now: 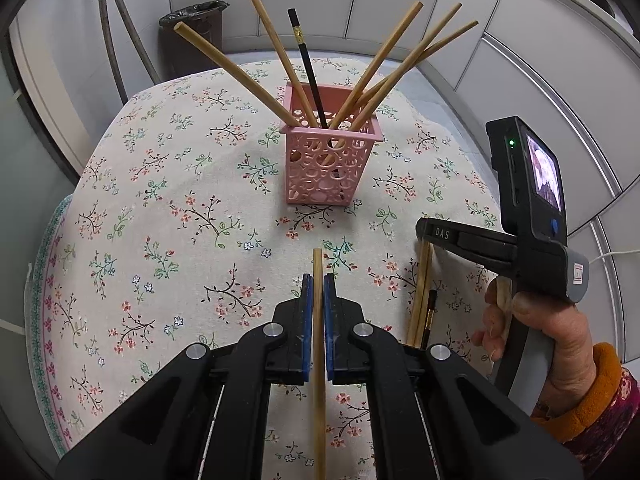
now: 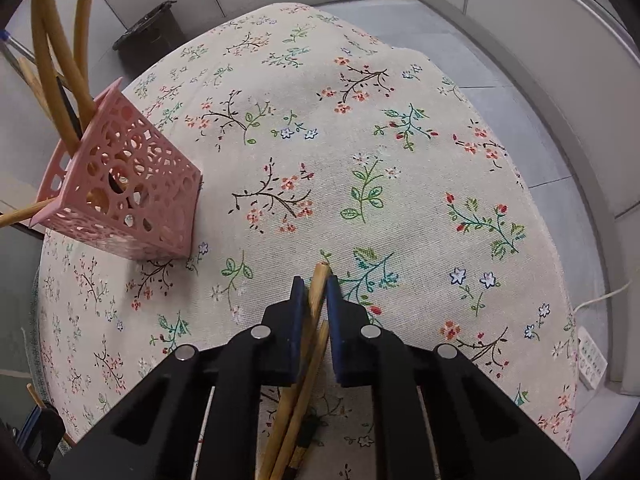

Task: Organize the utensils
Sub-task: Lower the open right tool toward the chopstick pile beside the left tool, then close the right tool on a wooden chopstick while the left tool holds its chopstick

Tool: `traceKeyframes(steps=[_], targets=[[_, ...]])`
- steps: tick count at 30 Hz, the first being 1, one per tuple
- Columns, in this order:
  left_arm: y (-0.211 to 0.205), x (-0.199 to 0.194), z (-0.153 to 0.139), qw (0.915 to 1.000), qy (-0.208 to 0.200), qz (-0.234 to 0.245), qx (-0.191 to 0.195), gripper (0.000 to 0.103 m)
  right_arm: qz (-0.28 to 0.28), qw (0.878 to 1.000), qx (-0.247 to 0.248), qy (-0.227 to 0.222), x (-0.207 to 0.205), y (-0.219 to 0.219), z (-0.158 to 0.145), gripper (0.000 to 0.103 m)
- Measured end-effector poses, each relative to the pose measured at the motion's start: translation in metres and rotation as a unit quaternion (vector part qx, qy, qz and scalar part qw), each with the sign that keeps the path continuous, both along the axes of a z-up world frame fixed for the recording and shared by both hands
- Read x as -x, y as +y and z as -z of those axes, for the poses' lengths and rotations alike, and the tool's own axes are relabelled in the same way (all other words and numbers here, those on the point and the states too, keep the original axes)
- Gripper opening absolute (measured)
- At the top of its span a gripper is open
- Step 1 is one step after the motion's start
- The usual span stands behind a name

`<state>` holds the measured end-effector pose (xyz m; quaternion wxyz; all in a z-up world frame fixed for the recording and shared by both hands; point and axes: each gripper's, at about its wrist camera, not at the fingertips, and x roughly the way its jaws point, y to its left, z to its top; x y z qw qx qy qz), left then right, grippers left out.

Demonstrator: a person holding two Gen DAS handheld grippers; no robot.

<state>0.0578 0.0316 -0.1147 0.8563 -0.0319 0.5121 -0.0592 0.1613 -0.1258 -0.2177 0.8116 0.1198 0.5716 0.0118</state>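
A pink perforated holder [image 1: 330, 148] stands upright on the floral tablecloth with several wooden chopsticks and one black chopstick [image 1: 306, 64] leaning in it. It also shows in the right wrist view [image 2: 128, 188] at the left. My left gripper [image 1: 318, 282] is shut on a single wooden chopstick [image 1: 319, 360], in front of the holder. My right gripper [image 2: 314, 284] is shut on a wooden chopstick [image 2: 316, 292], low over the cloth, with a second wooden chopstick [image 2: 308, 380] and a dark one beneath it. In the left wrist view the right gripper [image 1: 424, 236] sits over that chopstick pile [image 1: 420, 292].
The round table [image 2: 360, 120] has a floral tablecloth and its edge curves around on all sides. A dark bin [image 1: 196, 36] stands on the floor behind the table. White cabinets line the back and right. A white power strip [image 2: 592, 356] lies on the floor at the right.
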Motion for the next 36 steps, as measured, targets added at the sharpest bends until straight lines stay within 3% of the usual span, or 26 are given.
traceKeyframes(steps=[18, 36], targets=[[-0.004, 0.004, -0.011, 0.9996, -0.021, 0.002, 0.016, 0.004, -0.007, 0.997, -0.061, -0.053, 0.035, -0.016, -0.051, 0.01], [-0.006, 0.037, -0.058, 0.994, -0.095, 0.0, 0.054, 0.004, -0.058, 0.985, -0.082, -0.139, 0.111, -0.016, -0.131, 0.009]])
